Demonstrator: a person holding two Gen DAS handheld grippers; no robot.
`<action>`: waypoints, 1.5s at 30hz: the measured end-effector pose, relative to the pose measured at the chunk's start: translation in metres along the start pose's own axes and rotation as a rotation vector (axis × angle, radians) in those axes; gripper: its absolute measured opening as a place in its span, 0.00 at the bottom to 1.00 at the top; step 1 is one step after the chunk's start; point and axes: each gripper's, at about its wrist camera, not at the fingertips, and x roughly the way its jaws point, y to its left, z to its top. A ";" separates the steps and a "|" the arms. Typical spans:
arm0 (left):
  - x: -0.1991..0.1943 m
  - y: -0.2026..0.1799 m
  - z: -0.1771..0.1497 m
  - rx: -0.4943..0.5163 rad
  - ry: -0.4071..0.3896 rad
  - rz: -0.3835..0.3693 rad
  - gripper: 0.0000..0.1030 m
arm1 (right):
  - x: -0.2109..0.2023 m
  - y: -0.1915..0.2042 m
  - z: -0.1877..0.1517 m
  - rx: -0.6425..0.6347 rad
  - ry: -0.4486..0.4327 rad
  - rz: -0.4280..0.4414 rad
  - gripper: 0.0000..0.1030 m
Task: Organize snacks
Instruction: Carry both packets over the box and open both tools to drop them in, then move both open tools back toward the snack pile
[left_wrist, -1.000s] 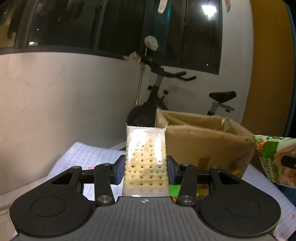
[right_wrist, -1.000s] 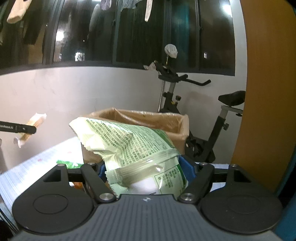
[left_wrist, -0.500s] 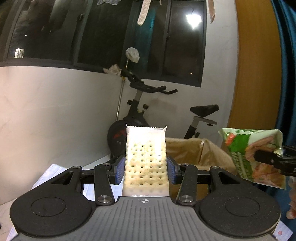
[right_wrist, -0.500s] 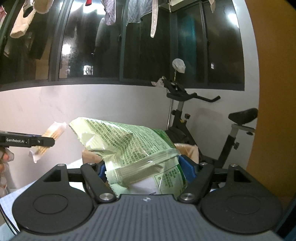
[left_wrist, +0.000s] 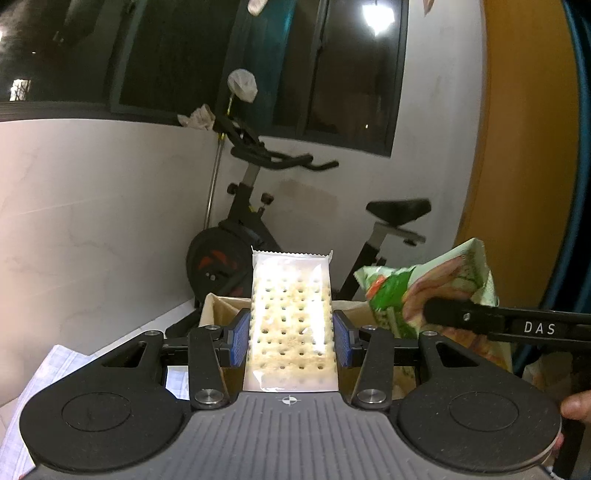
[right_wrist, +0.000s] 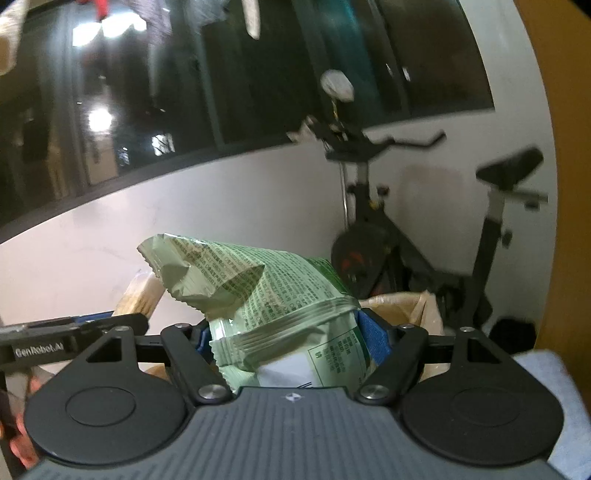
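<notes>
My left gripper (left_wrist: 291, 341) is shut on a clear-wrapped cracker pack (left_wrist: 291, 317), held upright in the air. My right gripper (right_wrist: 291, 339) is shut on a crumpled green snack bag (right_wrist: 280, 306). In the left wrist view the green bag (left_wrist: 424, 288) and a right gripper finger (left_wrist: 480, 321) show at the right. In the right wrist view the cracker pack (right_wrist: 142, 295) and a left gripper finger (right_wrist: 74, 332) show at the left. A brown cardboard box (left_wrist: 221, 306) lies low behind both grippers; its rim also shows in the right wrist view (right_wrist: 406, 306).
An exercise bike (left_wrist: 255, 221) stands against the white wall behind the box. A white lined cloth (left_wrist: 51, 373) covers the table at the lower left. An orange door panel (left_wrist: 517, 147) is on the right. Dark windows run above.
Both grippers have risen and tilted up with their snacks still held. The box has sunk lower in both views. The two grippers have drawn closer together.
</notes>
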 end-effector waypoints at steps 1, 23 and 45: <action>0.007 0.000 0.000 0.003 0.009 0.004 0.47 | 0.008 -0.004 0.001 0.018 0.023 -0.008 0.74; 0.056 0.016 -0.009 0.030 0.107 0.080 0.74 | 0.056 -0.021 -0.022 -0.005 0.185 -0.217 0.82; -0.037 0.039 -0.001 0.029 0.044 0.129 0.74 | -0.011 -0.006 -0.035 -0.121 0.094 -0.175 0.82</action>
